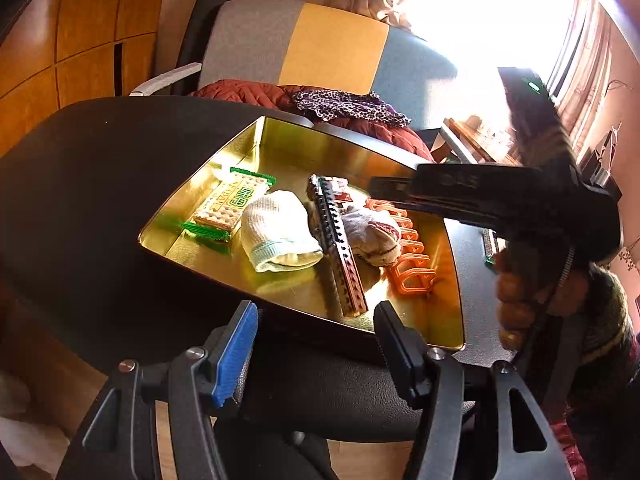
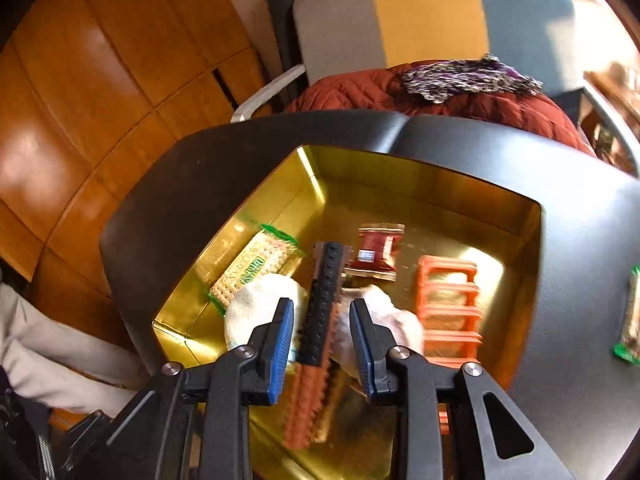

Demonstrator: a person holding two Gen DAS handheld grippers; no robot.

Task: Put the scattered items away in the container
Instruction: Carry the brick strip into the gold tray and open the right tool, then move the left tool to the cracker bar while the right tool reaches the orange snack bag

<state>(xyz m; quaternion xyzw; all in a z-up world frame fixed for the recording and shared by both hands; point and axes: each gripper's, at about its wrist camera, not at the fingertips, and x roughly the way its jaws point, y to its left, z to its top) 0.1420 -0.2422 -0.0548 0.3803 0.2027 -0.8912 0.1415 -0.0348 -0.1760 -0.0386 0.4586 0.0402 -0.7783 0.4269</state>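
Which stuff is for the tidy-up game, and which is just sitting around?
For the job: gold tin, cracker pack, white sock, brick strip, orange rack, loose snack bar.

Just lying about: chair, red jacket, patterned cloth.

Domestic room, my seat at a black leatherette table (image 1: 100, 184). Evidence: glossy orange wood wardrobe panels (image 1: 60, 40) at ten o'clock; grey-yellow-blue padded chair (image 1: 320, 48) holding rust quilted jacket (image 2: 460, 96) at twelve; curtained sunlit window (image 1: 500, 12) at two.
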